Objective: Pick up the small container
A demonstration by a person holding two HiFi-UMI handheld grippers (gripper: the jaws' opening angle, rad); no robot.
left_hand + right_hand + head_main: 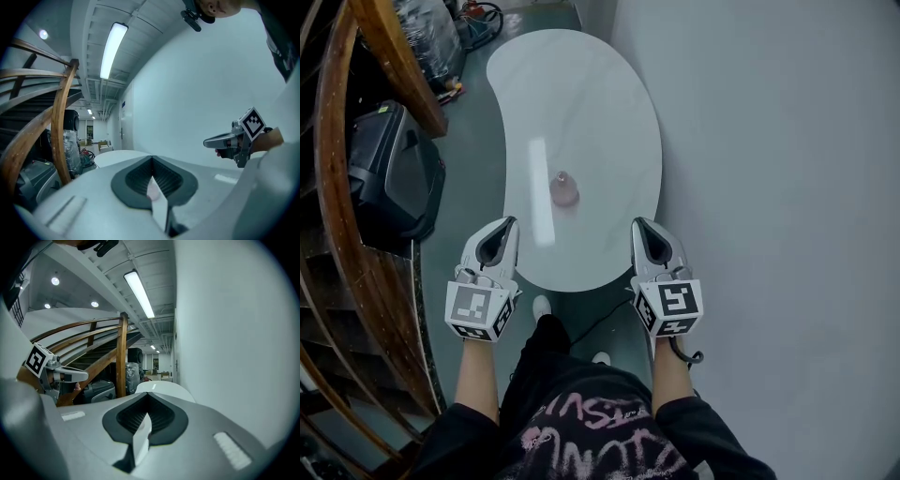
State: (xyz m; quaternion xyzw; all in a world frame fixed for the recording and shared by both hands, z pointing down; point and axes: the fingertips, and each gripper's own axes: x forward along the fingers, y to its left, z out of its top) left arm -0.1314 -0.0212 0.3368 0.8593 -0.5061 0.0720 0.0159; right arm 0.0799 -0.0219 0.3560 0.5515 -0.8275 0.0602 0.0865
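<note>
A small pinkish container (pixel 564 189) with a narrow top stands upright near the middle of the white kidney-shaped table (pixel 609 112). My left gripper (pixel 507 223) hovers at the table's near edge, left of the container and nearer to me, jaws shut on nothing. My right gripper (pixel 638 224) hovers level with it on the right, also shut and empty. In the left gripper view a sliver of pink container (pixel 151 190) shows through the slit of the closed jaws. The right gripper (pixel 206 141) shows there too, as the left gripper (pixel 85 376) does in the right gripper view.
A curved wooden stair rail (pixel 333 187) and a dark case (pixel 389 169) stand left of the table. A plain white wall (pixel 769 141) runs along the right. Clutter and cables (pixel 459 28) lie beyond the table's far end.
</note>
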